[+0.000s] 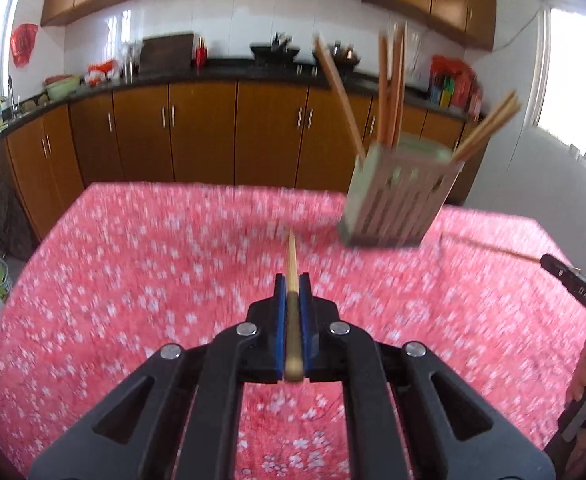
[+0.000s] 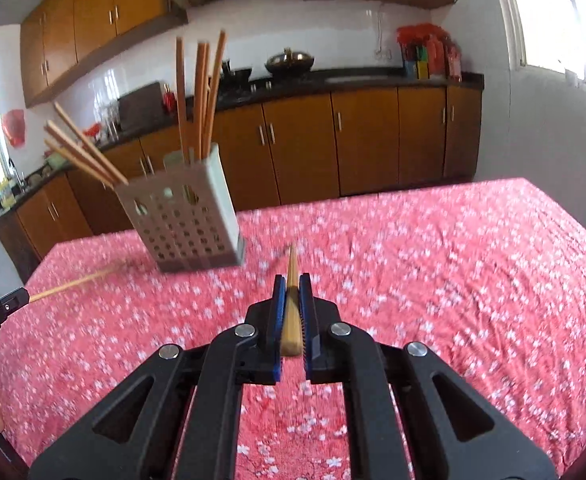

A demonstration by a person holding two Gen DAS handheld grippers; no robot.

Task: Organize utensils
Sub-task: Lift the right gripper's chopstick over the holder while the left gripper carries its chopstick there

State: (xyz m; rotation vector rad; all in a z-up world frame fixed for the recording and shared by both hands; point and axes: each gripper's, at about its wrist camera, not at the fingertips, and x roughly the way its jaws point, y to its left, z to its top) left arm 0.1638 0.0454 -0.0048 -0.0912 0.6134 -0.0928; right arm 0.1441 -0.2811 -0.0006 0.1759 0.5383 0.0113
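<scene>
Left gripper (image 1: 292, 286) jaws clamp one chopstick (image 1: 292, 258); right gripper (image 2: 292, 286) jaws clamp another chopstick (image 2: 292, 266). Perforated holder (image 2: 185, 220) stands on table (image 2: 453, 260), holding chopsticks.

Holder (image 2: 189, 220) standing on table (image 2: 433, 264), chopsticks (image 2: 197, 92) sticking up in it, some leaning out sideways. Left gripper (image 1: 292, 292) sitting left of holder, chopstick (image 1: 292, 258) lying between its fingers, pointing forward. Right gripper (image 2: 292, 292) sitting right of holder, second chopstick (image 2: 292, 264) between its fingers. Cabinets (image 1: 213, 128) standing behind table.
</scene>
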